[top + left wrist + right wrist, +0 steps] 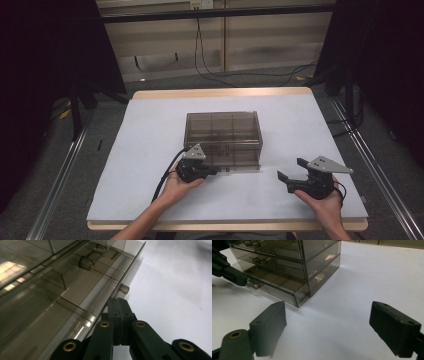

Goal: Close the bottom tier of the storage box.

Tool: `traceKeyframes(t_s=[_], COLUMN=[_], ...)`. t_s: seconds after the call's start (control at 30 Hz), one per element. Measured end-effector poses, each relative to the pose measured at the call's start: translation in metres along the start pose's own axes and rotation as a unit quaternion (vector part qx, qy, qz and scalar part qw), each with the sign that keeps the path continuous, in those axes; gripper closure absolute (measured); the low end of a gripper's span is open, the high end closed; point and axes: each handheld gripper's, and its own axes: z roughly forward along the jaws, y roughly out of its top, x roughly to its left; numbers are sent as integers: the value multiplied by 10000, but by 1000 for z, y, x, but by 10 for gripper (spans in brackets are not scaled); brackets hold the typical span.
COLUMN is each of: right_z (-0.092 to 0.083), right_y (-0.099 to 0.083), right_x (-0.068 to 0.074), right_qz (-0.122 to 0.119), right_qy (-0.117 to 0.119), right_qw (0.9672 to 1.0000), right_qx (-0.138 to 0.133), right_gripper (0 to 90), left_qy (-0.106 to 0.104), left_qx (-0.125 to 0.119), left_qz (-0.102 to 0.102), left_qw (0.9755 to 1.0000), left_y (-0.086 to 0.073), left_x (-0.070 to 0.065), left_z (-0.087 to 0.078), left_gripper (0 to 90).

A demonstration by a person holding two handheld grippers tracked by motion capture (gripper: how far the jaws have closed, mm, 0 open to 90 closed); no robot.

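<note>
Glossy smoky clear-plastic drawer box [223,131]

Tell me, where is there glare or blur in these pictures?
Left gripper view: bright glare streaks on the smoky drawer box, its near wall soft. Right gripper view: the near jaws are blurred, the box sharper. High view: evenly lit table, dark surroundings.

- so the table [150,150] is basically a white sheet over a light wood top, you can see the wood peeking out along the far and near edges
- sitting directly on it is a smoky see-through drawer box [223,131], roughly mid-table
- its bottom drawer [279,287] is pulled out toward the near edge, hovering just over the white surface in front of the box
</note>
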Motion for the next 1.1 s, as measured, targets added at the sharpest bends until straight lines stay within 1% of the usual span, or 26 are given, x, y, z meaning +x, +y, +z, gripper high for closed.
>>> traceKeyframes(t_s=[0.03,0.1,0.2,0.33,0.4,0.53,0.6,0.63,0.67,0.7,0.8,0.83,0.97,1.03,1.07,1.1], right_z=[0,0,0,0,0,0,0,0,0,0,0,0,0,0,0,0], right_y=[0,0,0,0,0,0,0,0,0,0,0,0,0,0,0,0], right_x=[0,0,0,0,0,-1,0,0,0,0,0,0,0,0,0,0], right_qz=[-2,-8,-8,-25,-26,-8,-8,-8,-8,-9,-4,-8,-10,-11,-11,-9], right_qy=[-6,-4,-5,15,12,-9,-10,-11,-11,-11,-10,-14,-14,-8,-8,-9], right_qw=[10000,10000,10000,10000,10000,10000,10000,10000,10000,10000,10000,10000,10000,10000,10000,10000], right_qx=[-1,-4,-3,3,5,3,4,7,7,6,5,7,6,10,10,8], right_gripper=[136,136,136,136,136,136,136,136,136,136,136,136,136,136,136,136], left_qy=[-6,40,35,39,74,77,73,95,95,114,111,128,130,115,147,150], left_qx=[-29,52,48,-4,-38,-32,-11,60,60,110,86,124,94,3,74,42], left_qz=[-32,1,3,-17,-49,-49,-43,19,19,44,17,47,32,-24,30,-14], left_qw=[10000,10000,10000,10000,10000,10000,10000,9999,9999,9999,9999,9998,9999,9999,9999,9999], left_y=[0,0,0,0,0,1,1,1,1,2,3,3,5,5,6,6], left_x=[1,0,0,1,0,0,0,0,0,0,1,1,2,3,4,5], left_z=[1,0,0,1,2,2,2,1,1,1,1,1,2,3,2,2], left_gripper=[900,900,900,900,900,900,900,900,900,900,900,900,900,900,900,900])
